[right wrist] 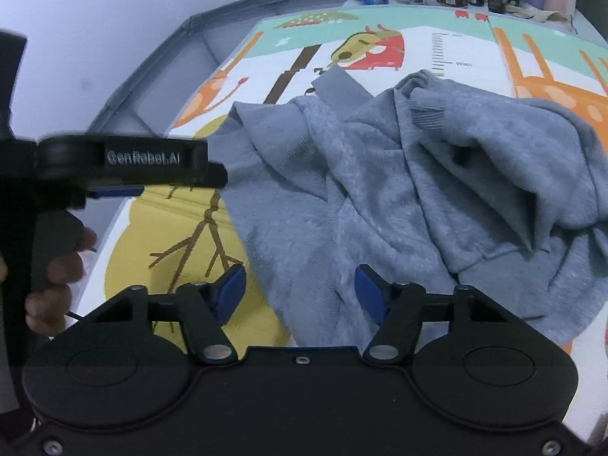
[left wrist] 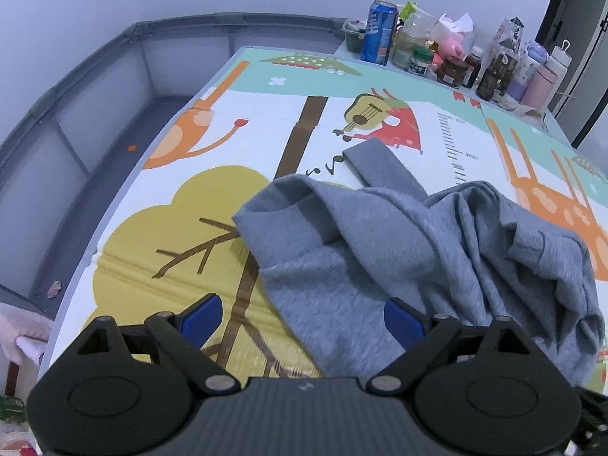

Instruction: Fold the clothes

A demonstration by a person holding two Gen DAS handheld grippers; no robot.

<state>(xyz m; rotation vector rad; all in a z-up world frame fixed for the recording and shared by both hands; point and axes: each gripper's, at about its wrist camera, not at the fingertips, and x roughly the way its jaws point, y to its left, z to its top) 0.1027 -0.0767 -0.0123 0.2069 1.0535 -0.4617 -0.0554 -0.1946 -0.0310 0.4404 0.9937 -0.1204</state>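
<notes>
Setting: a grey sweatshirt (left wrist: 418, 250) is seen lying crumpled on a cartoon-printed play mat (left wrist: 159, 235), with a sleeve (left wrist: 380, 163) stretched toward the far side, where a cluster of bottles and jars (left wrist: 456, 53) is lined up.
Left gripper (left wrist: 304, 317): its blue pads are held wide apart above the near edge of the garment; nothing is gripped.
Right gripper (right wrist: 300, 292): its jaws are partly open over the near hem; cloth lies below the gap, but no pinch is seen.
Step in hand: the garment appears not yet spread; an approach for a first grasp is judged.
Next move: both near edges would need to be pinched, then pulled flat.
</notes>
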